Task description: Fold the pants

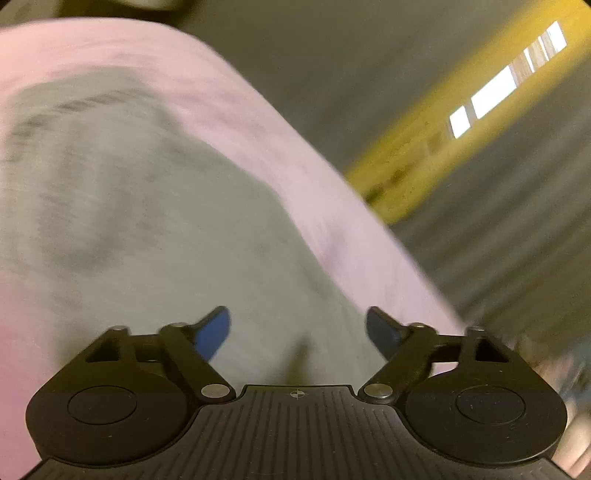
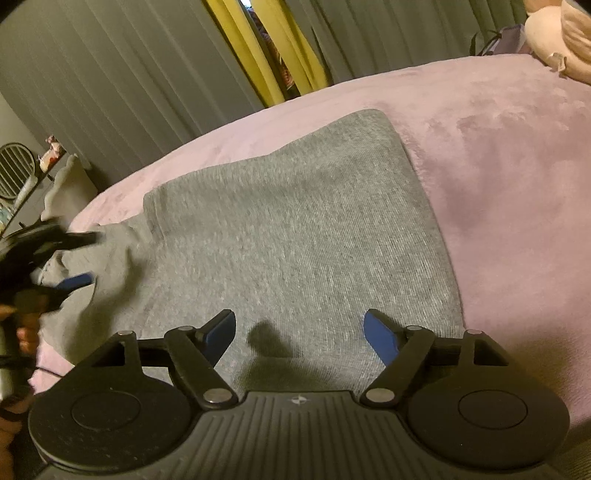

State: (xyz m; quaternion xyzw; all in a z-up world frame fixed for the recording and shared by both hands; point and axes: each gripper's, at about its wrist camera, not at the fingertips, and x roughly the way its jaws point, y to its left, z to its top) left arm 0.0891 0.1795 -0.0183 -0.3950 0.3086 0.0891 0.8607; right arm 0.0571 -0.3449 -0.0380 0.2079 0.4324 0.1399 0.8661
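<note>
Grey pants [image 2: 295, 229] lie folded over on a pink blanket [image 2: 517, 166], with a rumpled part at the left. My right gripper [image 2: 300, 332] is open and empty just above the near part of the pants. My left gripper [image 1: 298, 328] is open and empty over the grey pants [image 1: 147, 221]; its view is blurred by motion. In the right wrist view the left gripper [image 2: 79, 258] shows at the far left, jaws apart beside the rumpled edge.
The pink blanket [image 1: 295, 166] covers a bed. Grey curtains [image 2: 129, 74] and a yellow curtain strip [image 2: 266, 44] hang behind. A pale stuffed toy [image 2: 554, 33] lies at the far right corner. Shelf clutter [image 2: 22, 177] stands at the left.
</note>
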